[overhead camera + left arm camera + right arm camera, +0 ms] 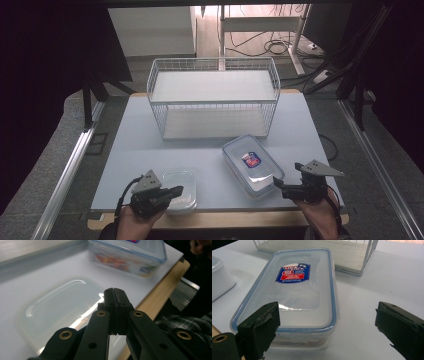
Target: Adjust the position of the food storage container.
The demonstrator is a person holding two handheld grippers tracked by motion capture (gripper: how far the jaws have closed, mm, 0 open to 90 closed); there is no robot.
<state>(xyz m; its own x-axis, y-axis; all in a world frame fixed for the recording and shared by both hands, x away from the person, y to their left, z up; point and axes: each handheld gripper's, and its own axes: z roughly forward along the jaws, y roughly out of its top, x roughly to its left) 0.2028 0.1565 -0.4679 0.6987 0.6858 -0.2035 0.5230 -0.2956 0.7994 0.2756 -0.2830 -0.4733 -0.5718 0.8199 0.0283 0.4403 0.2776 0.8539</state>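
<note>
Currently 2 containers sit at the near edge of the table [150, 135]: a small frosted tub [181, 190] at near left, and a bigger clear box [251, 164] with a blue-rimmed lid and a red-blue label at near right, angled, just in front of the wire rack [214, 95]. The rack has 2 shelves, both bare. Left gripper [176, 191] hangs over the near side of the tub with its jaws pressed together and nothing between them; its own view shows the tub's lid [62, 310] just beyond the tips, no grip on it. Right gripper [277, 184] sits at the near end of the box, jaws wide apart; in the right gripper view the box corner [287, 322] lies between them, but the pads aren't touching it. My read: early stage. Nothing is lifted and nothing is in the rack. Probably the containers go onto the shelves, so both picks and both placements are left. Right looks closer to a grasp than left.
</note>
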